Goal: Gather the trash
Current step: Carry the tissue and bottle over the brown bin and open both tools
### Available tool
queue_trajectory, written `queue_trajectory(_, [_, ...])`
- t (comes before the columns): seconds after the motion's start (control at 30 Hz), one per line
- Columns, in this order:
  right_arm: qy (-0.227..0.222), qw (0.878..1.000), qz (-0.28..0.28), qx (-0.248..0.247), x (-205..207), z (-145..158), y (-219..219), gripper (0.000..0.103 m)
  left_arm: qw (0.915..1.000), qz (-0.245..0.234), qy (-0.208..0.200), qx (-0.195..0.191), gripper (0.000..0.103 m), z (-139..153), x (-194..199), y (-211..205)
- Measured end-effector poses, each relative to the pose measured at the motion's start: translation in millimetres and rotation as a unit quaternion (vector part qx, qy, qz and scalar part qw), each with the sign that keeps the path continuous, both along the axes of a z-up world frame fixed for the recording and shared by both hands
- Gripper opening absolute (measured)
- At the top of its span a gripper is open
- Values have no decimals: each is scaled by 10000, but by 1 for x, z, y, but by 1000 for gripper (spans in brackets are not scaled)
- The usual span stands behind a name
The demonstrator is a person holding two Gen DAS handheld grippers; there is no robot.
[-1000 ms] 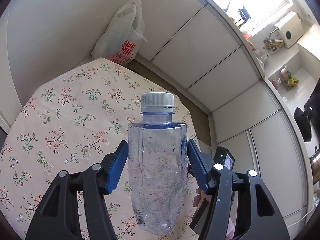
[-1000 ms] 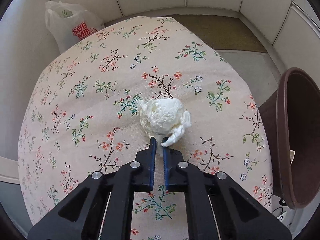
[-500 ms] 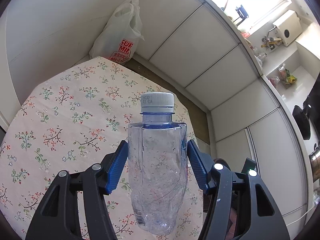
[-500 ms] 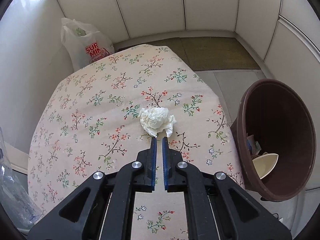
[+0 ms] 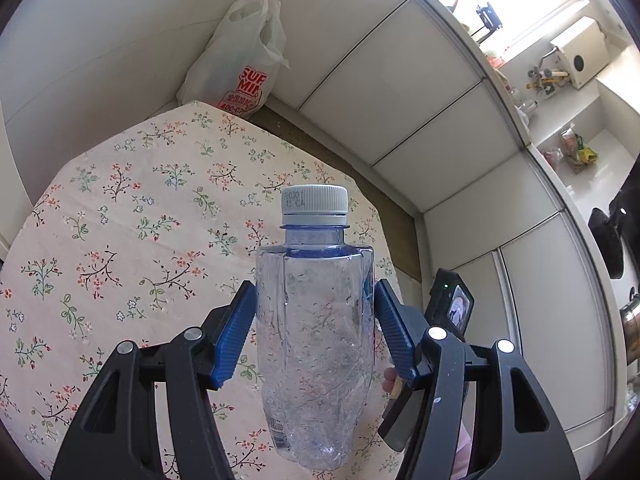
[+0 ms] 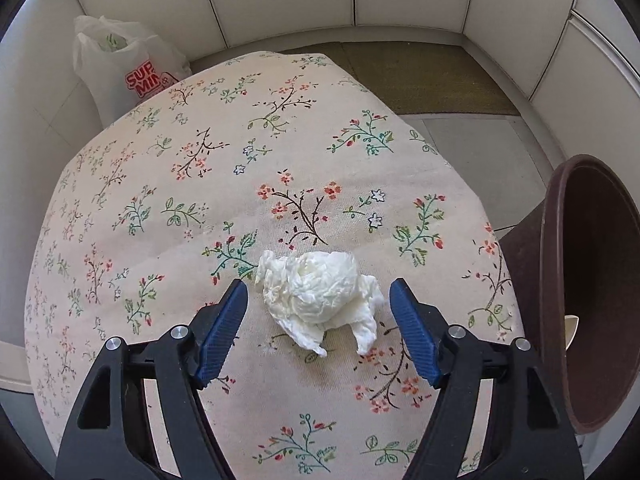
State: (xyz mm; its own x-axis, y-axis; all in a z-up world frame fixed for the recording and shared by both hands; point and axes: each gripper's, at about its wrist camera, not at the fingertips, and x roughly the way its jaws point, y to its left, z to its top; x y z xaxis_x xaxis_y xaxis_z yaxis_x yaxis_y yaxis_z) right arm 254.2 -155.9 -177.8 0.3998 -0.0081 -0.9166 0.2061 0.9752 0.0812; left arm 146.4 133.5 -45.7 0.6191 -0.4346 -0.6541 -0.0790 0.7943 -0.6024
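On the flowered tablecloth (image 6: 280,128), a crumpled tissue (image 6: 316,296) lies between the spread fingers of the right gripper (image 6: 318,316), beside the brown bin (image 6: 556,280). Soft, weightless, likely to squash; best pinched across its bulky middle. Left gripper (image 5: 314,332) is clamped on a thin empty bottle (image 5: 316,320), held aloft.

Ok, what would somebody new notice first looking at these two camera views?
Probably the clear crumpled plastic bottle with a white cap, clamped upright in the left gripper above the floral tablecloth. Next, the crumpled white tissue lying between the open right gripper, with a brown plastic bin at the table's right edge.
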Motion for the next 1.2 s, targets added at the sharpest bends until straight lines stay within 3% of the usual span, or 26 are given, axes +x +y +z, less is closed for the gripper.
queue_trajectory(0.03, [15, 10000, 23, -24, 2, -2, 1, 65, 10000, -9, 8, 21, 60, 0, 0, -1])
queue_trajectory(0.1, [65, 9998, 149, -73, 4, -6, 5, 41, 10000, -17, 11, 52, 60, 0, 0, -2])
queue_trajectory(0.2, [-124, 9994, 302, -132, -1, -1, 8, 31, 10000, -10, 9, 56, 60, 1, -1, -2])
queue_trajectory(0.47, [-290, 9990, 331, 92, -27, 17, 0, 29, 9999, -44, -70, 75, 60, 5, -5, -4])
queue_trajectory(0.8, [-909, 9954, 234, 201, -96, 74, -44, 29, 9998, -118, -168, 62, 60, 9, -8, -7])
queue_trajectory(0.97, [-1270, 9909, -365, 254, -135, 102, -101, 30, 9996, -151, -199, 90, 60, 9, -9, -10])
queue_trajectory(1.07, [-1570, 9813, -979, 522, -157, 115, -141, 30, 9995, -192, -213, 143, 60, 9, -9, -15])
queue_trajectory(1.2, [-1876, 9694, -1509, 473, -172, 123, -176, 31, 9989, -317, -239, 241, 60, 6, -12, -31])
